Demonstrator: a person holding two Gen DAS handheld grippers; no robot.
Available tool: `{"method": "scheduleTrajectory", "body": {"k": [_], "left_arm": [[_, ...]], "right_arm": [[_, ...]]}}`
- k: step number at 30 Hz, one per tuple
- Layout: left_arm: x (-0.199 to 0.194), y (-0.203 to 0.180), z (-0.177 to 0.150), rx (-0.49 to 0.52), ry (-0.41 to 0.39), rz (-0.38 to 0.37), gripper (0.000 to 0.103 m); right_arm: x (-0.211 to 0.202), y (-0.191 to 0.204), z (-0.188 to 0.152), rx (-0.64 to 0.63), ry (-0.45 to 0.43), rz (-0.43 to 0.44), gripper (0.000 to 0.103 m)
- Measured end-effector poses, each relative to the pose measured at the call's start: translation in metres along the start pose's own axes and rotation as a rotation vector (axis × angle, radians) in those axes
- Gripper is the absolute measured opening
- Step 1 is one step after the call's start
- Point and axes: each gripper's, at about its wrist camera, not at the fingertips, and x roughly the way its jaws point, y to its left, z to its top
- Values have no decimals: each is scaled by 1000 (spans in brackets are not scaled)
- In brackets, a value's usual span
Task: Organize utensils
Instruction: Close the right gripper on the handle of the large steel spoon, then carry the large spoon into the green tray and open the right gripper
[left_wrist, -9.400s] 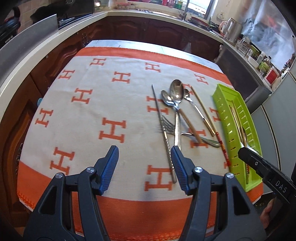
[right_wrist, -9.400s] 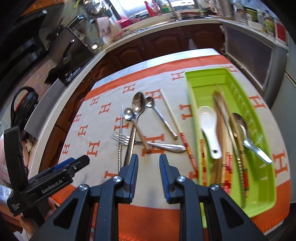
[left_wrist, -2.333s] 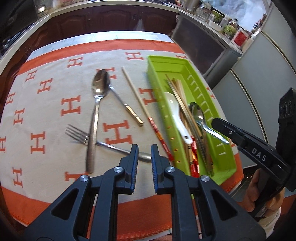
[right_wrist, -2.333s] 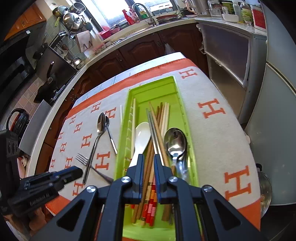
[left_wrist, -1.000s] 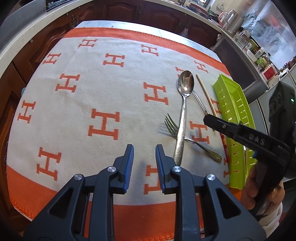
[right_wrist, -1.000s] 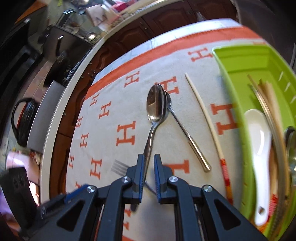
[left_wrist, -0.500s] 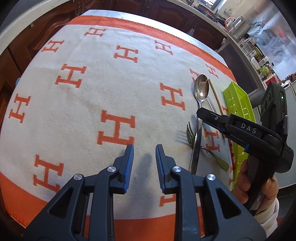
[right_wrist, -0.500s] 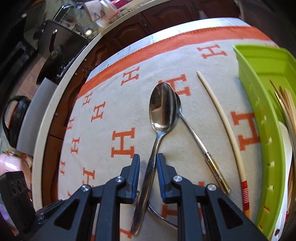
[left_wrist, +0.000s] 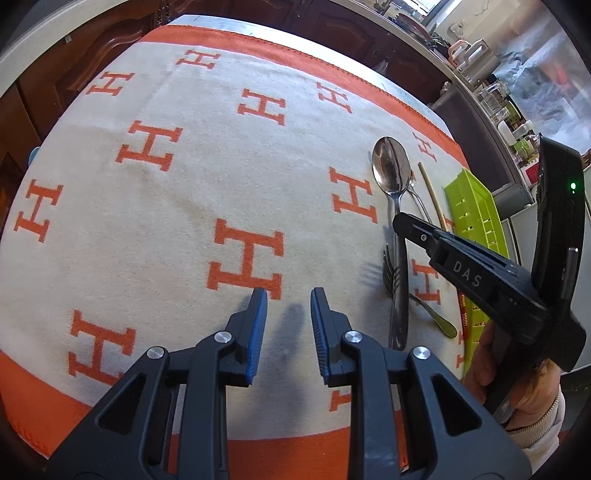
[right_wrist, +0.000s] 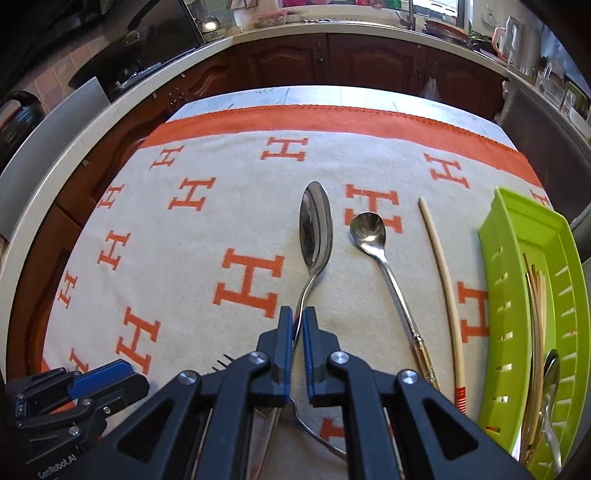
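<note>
Four pieces are left loose on the cloth (right_wrist: 236, 206): big spoon (right_wrist: 316, 229), small spoon (right_wrist: 369, 232), one chopstick (right_wrist: 441, 273), and a fork (left_wrist: 393, 275) lying under the big spoon's handle. Left gripper (left_wrist: 288, 306) hovers over bare cloth, jaws narrow with a clear gap, nothing between them. Right gripper (right_wrist: 298, 321) has just been closing and now pinches the big spoon's handle just below the bowl; half a second ago that handle sat loose in the gap. Spoon looks flat on the cloth, bowl pointing away, not lifted yet. Small spoon and chopstick lie beside it, apart from each other. Green tray (right_wrist: 495, 295) sits at far right, already holding chopsticks and a spoon. Grip reads as made, so lift and carry right to the tray is likely next. Watch the fork: it may drag along.
</note>
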Motion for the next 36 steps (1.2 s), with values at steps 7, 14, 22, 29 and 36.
{"method": "scheduleTrajectory", "body": {"k": [7, 14, 22, 29, 36], "left_arm": [[-1, 6, -2, -14, 0, -7, 21], [-3, 8, -2, -18, -5, -6, 21], [-2, 11, -4, -21, -6, -7, 21], [-2, 10, -4, -19, -8, -5, 21], [-2, 10, -4, -16, -8, -4, 21]], "right_arm": [[4, 6, 1, -15, 19, -3, 7], [0, 35, -6, -162, -30, -113, 5], [0, 34, -7, -177, -28, -107, 6], [8, 33, -9, -150, 32, -45, 7], [10, 26, -7, -100, 26, -18, 6]]}}
